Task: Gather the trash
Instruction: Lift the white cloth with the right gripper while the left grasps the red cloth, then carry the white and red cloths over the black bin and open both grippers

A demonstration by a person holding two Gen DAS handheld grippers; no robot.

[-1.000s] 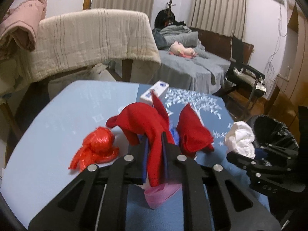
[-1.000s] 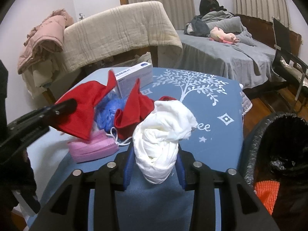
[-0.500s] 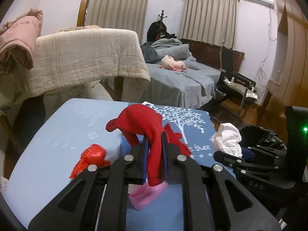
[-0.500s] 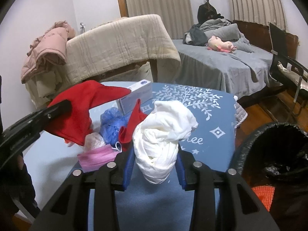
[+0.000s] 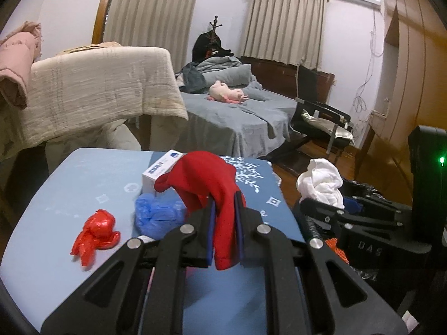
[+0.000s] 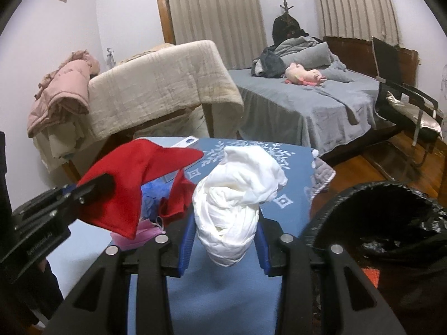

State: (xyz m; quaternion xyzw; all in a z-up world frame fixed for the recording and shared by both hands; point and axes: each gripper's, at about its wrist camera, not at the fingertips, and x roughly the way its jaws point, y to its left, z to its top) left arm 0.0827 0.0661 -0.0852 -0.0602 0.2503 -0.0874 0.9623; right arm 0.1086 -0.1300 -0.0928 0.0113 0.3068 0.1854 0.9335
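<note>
My left gripper [image 5: 225,217] is shut on a red cloth [image 5: 208,187] and holds it above the blue table [image 5: 83,173]; it also shows in the right wrist view [image 6: 123,178]. My right gripper [image 6: 225,237] is shut on a crumpled white cloth [image 6: 237,192], lifted over the table's right side; it also shows in the left wrist view [image 5: 321,181]. A black-lined trash bin [image 6: 385,223] stands on the floor to the right of the table. On the table lie a red crumpled wrapper [image 5: 96,230], a blue plastic wad [image 5: 157,215], a second red cloth [image 6: 178,198] and a pink mask [image 6: 139,236].
A white box [image 5: 159,171] stands at the table's far side. Behind it are a chair draped with a beige blanket [image 5: 92,89], a grey bed [image 5: 237,111] and a black chair [image 5: 321,122] on the wooden floor.
Both grippers have risen with their cloths. The red cloth has lifted clear of the table, uncovering the blue wad. The right gripper has drifted toward the bin.
</note>
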